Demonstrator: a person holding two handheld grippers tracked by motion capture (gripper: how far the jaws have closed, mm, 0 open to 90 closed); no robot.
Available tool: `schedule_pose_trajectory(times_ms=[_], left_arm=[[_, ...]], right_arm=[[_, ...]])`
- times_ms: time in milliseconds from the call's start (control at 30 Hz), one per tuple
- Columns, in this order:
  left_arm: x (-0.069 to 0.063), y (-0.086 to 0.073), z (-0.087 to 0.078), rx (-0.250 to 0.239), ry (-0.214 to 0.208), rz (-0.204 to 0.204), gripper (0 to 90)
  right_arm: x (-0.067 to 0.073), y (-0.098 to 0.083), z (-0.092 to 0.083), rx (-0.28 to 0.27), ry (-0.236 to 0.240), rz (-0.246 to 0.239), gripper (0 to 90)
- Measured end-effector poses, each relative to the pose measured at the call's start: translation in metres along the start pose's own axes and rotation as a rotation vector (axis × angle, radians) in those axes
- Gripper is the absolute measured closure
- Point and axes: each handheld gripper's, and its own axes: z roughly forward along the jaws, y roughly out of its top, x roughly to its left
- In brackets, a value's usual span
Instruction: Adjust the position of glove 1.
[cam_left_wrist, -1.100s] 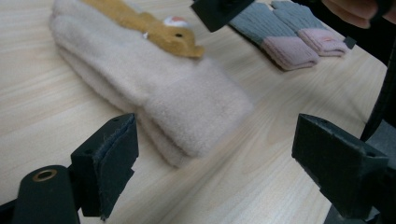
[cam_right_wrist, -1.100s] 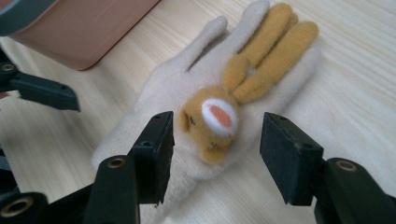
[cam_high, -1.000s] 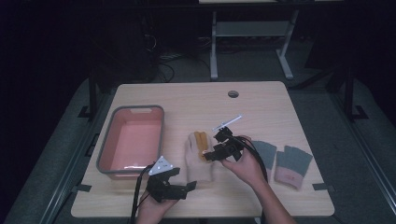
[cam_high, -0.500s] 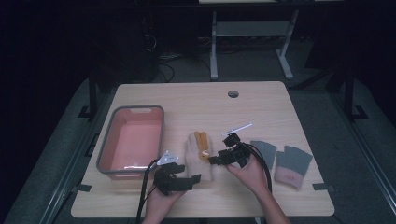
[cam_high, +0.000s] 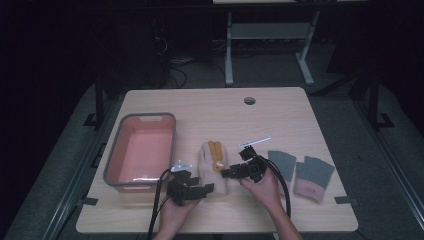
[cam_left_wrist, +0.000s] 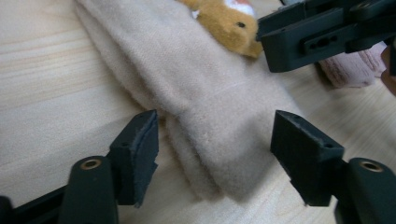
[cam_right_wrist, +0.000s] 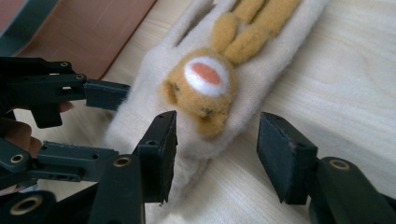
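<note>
High view showed a cream glove (cam_high: 211, 167) with an orange plush animal (cam_high: 216, 156) on it, lying flat on the counter (cam_high: 210, 107) just right of the grey-rimmed bin (cam_high: 141, 150). Two grey-and-pink gloves (cam_high: 300, 172) lay farther right, near the counter's right edge.

Compared with a second earlier, both hands had come down and inward onto the cream glove. Left claw (cam_high: 202, 188), previously nearer the counter's front edge, sat at the glove's near end. Right claw (cam_high: 231, 172), previously raised over the glove, now reached its right side.

Left gripper view: left claw (cam_left_wrist: 215, 149) had just been closing, jaws apart, straddling the glove's cuff end (cam_left_wrist: 205, 121); the pads were not pressing on the fabric. The other gripper appeared at the upper right.

Right gripper view: right claw (cam_right_wrist: 217, 154) had also just been closing, jaws apart, the plush animal's head (cam_right_wrist: 198, 86) and the glove edge sitting between them, no squeeze visible. Cream glove itself had not shifted from its earlier spot.
</note>
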Motion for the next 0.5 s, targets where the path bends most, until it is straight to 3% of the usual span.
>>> schedule_pose_trajectory(times_ms=[167,467,500], left_arm=[[0.002,-0.001,0.004,0.017,-0.005,-0.020,38.6],[0.002,-0.002,0.006,0.030,-0.015,-0.008,46.3],[0.002,-0.002,0.006,0.031,-0.017,-0.002,47.5]], right_arm=[[-0.002,-0.004,0.010,-0.010,0.020,0.034,49.6],[-0.001,-0.007,0.016,-0.023,0.010,0.069,50.7],[-0.002,-0.008,0.018,-0.021,0.007,0.089,50.9]])
